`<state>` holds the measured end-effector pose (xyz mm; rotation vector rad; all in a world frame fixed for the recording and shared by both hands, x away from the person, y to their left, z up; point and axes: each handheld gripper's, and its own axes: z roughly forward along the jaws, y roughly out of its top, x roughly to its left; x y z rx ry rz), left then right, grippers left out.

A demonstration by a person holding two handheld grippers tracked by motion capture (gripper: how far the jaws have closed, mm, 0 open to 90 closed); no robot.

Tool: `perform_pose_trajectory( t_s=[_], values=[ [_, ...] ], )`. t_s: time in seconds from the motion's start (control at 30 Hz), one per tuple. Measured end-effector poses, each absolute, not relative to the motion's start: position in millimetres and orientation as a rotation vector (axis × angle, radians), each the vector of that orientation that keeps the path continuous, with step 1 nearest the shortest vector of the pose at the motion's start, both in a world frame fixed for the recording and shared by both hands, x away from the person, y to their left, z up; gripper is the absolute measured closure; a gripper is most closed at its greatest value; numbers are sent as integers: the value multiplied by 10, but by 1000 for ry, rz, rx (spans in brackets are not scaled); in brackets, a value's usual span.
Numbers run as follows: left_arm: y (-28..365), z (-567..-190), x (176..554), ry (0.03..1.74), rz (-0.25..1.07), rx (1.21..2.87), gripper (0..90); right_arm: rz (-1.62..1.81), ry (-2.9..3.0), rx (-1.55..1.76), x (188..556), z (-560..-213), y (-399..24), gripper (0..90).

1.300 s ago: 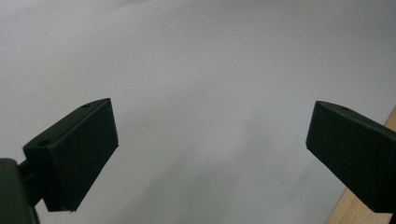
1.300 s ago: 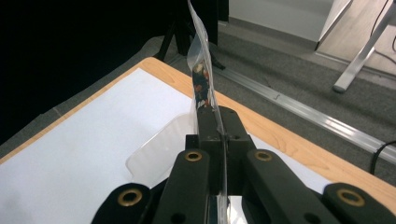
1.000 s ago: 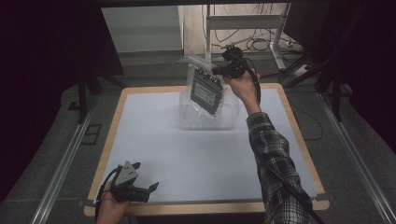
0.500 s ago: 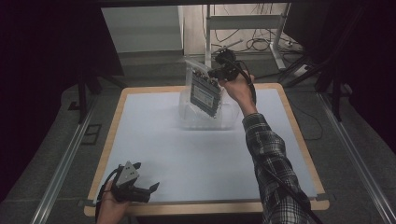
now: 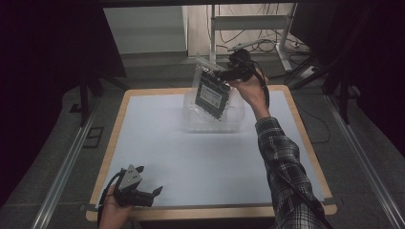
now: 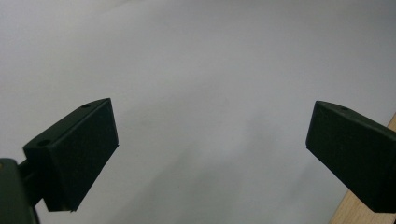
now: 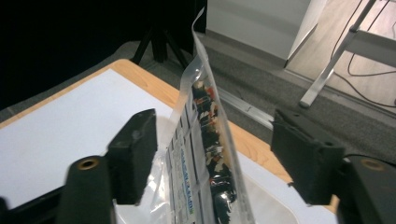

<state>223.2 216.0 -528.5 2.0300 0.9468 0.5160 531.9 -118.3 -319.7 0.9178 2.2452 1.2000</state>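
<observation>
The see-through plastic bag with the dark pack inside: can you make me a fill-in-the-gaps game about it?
1. The clear plastic bag stands in a clear plastic ____.
2. The right gripper has its jaws ____ either side of the bag.
3. The left gripper holds ____.
4. The table's white top has a ____ edge.

Missing: tub; open; nothing; wooden

A clear plastic bin (image 5: 212, 119) with an upright packet (image 5: 211, 93) blocks the upper centre of the white tabletop (image 5: 157, 143). The middle and lower frame lie open. The left gripper (image 5: 155, 193) sits at lower left.
</observation>
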Motion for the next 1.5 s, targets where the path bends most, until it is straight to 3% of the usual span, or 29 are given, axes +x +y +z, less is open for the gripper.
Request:
perform_pose_trajectory(
  t_s=[0.27, 0.67, 1.5],
  values=[
    [2160, -5282, 2232, 945, 518, 2034, 19, 1203, 2250, 906, 5258, -3197, -1256, 198],
    [2166, -5278, 2236, 950, 512, 2025, 18, 1238, 2272, 873, 5127, -3199, -1400, 115],
    [2156, -5278, 2238, 954, 514, 2030, 19, 1266, 2287, 838, 4768, -3197, -1588, 86]
  ],
)
